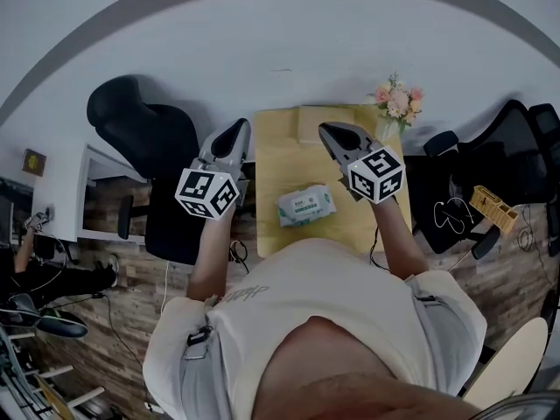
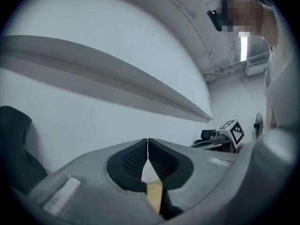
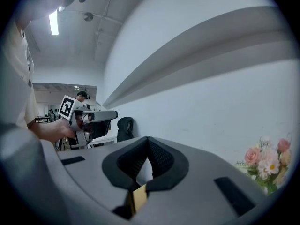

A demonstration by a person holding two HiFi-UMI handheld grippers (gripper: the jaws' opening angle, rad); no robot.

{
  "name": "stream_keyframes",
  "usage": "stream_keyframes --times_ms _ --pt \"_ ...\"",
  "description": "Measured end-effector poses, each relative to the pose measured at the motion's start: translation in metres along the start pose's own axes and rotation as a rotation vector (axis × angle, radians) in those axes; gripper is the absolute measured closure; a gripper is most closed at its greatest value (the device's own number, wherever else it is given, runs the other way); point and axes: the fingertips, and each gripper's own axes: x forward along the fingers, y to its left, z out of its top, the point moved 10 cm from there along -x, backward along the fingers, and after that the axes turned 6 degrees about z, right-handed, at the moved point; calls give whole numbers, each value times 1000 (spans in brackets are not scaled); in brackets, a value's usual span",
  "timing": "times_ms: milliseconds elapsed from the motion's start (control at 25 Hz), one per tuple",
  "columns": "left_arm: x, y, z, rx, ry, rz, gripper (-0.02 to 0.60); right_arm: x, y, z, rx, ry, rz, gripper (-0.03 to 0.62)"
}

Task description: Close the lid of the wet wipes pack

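The wet wipes pack (image 1: 305,206), white with green print, lies on the small wooden table (image 1: 276,160) in the head view; I cannot tell how its lid stands. My left gripper (image 1: 236,130) is held up left of the table, above and apart from the pack, its jaw tips touching with nothing between them. My right gripper (image 1: 332,133) hangs over the table's far right part, beyond the pack, jaws also shut and empty. In both gripper views the jaws point at the white wall, left gripper (image 2: 147,140) and right gripper (image 3: 148,138); the pack is hidden there.
A vase of pink flowers (image 1: 396,101) stands at the table's far right corner, also seen as flowers (image 3: 267,161). A black office chair (image 1: 144,129) is left of the table, another black chair (image 1: 516,138) at right. The white wall runs behind the table. Wooden floor surrounds it.
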Motion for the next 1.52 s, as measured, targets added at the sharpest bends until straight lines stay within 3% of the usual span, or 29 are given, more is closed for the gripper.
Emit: stream_keyframes --times_ms 640,1040,1520 --pt "-1 1 20 138 -64 31 565 0 10 44 -83 -126 -10 591" --pt "-3 10 3 105 -24 55 565 5 23 48 -171 -106 -45 591" --pt "-6 9 -8 59 -7 58 565 11 23 35 -124 -75 -43 591"
